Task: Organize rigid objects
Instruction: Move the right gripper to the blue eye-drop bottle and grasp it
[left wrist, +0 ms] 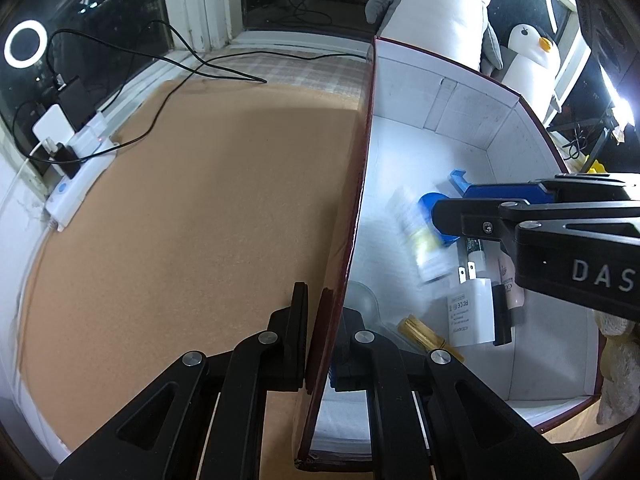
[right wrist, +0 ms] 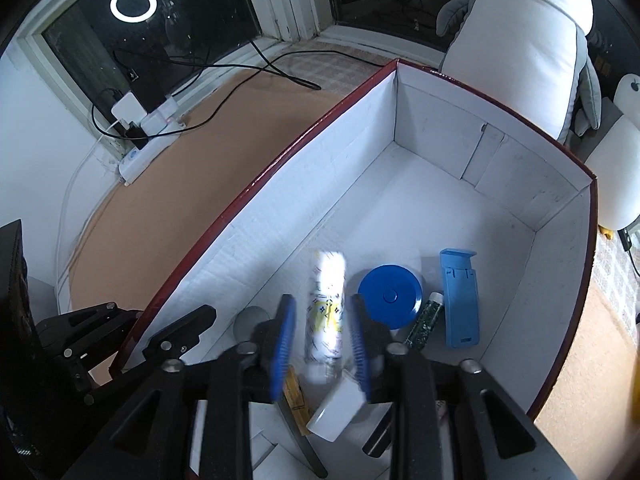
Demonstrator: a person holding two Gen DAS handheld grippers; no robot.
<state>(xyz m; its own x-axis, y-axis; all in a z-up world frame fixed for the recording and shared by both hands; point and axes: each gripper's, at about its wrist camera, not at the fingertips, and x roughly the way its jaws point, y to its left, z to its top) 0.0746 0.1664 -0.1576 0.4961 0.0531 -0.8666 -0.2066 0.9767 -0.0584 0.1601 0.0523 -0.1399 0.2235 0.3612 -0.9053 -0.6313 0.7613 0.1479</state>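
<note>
While the left tool point(left wrist: 316, 336) pinches the box point(left wrist: 360, 184) wall on the counter point(left wrist: 200, 200), the right tool point(right wrist: 320, 344) gapes wide over a blurred white tube point(right wrist: 326, 312) inside, a blue disc point(right wrist: 390, 296) just beyond.

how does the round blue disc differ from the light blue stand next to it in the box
The disc is round and dark blue; the stand is a long rectangle in lighter blue. The disc has a small centre button; the stand has a raised lip at its far end. Both lie flat on the box floor, apart, with a slim green tube between them.
</note>
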